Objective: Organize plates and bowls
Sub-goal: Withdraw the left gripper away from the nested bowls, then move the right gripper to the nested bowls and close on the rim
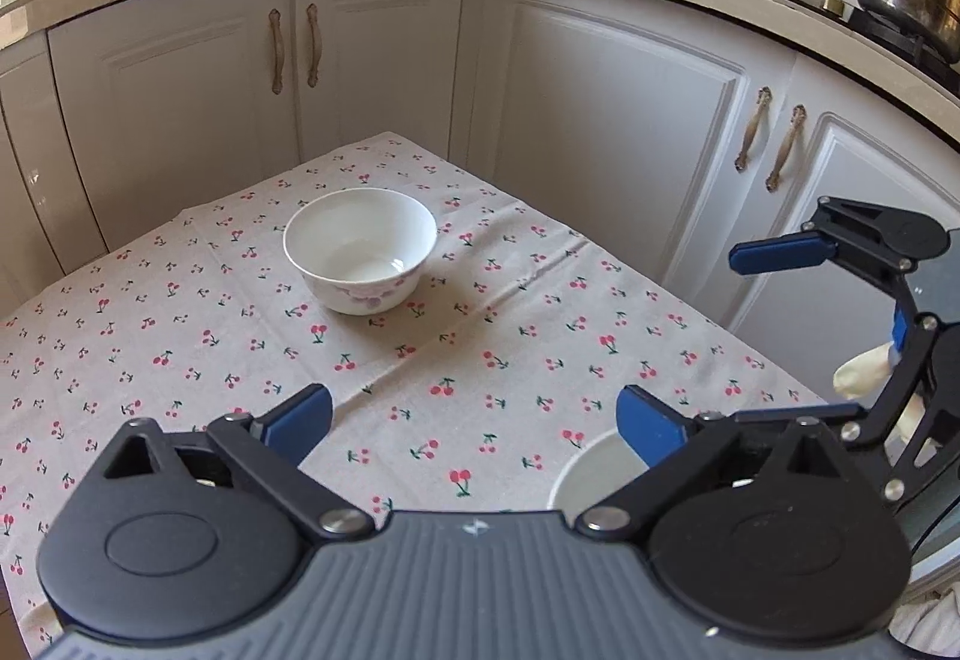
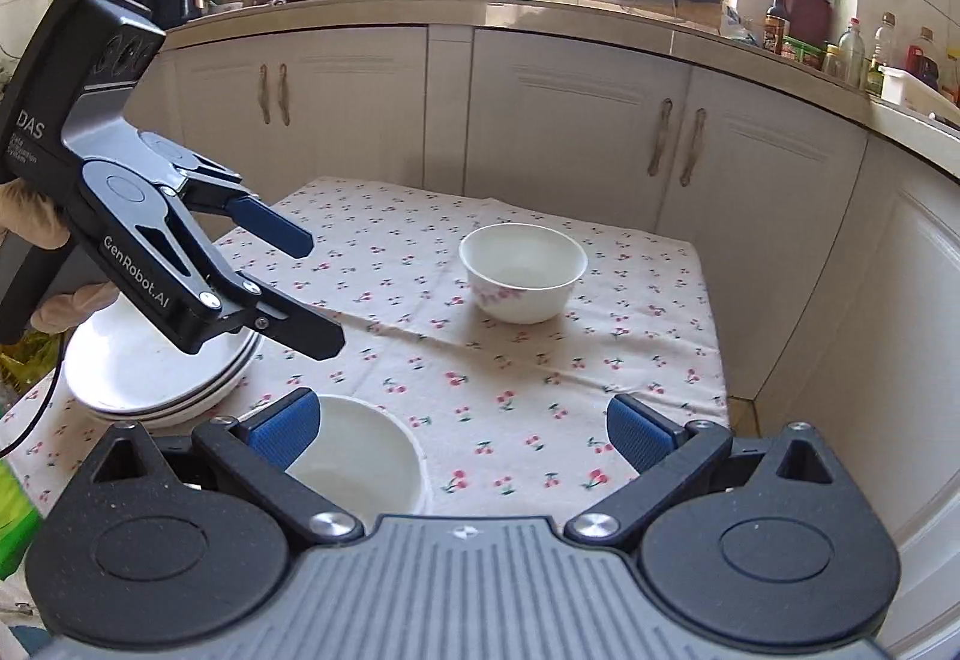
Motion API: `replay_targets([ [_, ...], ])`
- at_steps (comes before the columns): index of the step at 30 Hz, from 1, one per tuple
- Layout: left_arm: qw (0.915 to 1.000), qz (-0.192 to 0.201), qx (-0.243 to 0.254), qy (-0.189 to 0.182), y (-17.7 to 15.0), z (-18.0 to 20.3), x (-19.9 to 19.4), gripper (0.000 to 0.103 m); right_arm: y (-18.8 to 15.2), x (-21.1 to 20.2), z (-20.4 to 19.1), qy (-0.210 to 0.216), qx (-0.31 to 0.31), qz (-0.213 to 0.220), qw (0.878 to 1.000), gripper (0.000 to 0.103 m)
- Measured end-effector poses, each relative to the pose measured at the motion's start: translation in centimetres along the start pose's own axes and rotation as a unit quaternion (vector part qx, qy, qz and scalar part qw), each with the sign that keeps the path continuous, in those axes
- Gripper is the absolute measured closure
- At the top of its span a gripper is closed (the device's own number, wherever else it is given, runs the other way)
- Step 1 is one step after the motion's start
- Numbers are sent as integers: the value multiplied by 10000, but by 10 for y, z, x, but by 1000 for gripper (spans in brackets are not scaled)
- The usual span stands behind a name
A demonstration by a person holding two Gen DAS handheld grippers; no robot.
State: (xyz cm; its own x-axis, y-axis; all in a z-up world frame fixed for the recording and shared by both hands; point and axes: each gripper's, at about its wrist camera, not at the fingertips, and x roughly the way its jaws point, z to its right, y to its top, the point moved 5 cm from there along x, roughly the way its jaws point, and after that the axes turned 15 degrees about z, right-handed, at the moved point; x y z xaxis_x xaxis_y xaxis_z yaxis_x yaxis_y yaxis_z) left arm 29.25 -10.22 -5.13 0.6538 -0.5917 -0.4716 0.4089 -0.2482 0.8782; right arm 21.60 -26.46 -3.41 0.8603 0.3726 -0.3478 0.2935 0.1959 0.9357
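Glossy white ceramic bowl (image 1: 360, 248) on matt, creased cherry-print cloth (image 1: 480, 360) — cabinet doors (image 1: 600, 120) smooth, faintly sheened.

"GenRobot.AI" and "DAS" printed on left gripper (image 2: 303, 294)

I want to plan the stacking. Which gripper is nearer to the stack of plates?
Left. The left gripper hangs open just above the stack of plates. The right gripper is open farther over, at the near bowl.

2 bowls (image 2: 523, 270) (image 2: 360, 456), 1 plate stack (image 2: 150, 372), approx. 3 plates.
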Motion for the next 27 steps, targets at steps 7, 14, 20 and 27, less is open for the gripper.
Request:
replay_targets([
  [7,9984,156,9,537,7,-27,49,3,15,39,35,-13,-168,-123,9998,0],
  [14,9967,110,131,792,2,-42,88,3,20,91,64,244,-106,-356,9990,1],
  [20,9966,62,173,808,2,-47,109,4,25,134,74,664,-31,-520,9964,6],
  [27,9959,55,351,828,4,-49,128,9,33,181,79,1022,62,-709,9922,11],
])
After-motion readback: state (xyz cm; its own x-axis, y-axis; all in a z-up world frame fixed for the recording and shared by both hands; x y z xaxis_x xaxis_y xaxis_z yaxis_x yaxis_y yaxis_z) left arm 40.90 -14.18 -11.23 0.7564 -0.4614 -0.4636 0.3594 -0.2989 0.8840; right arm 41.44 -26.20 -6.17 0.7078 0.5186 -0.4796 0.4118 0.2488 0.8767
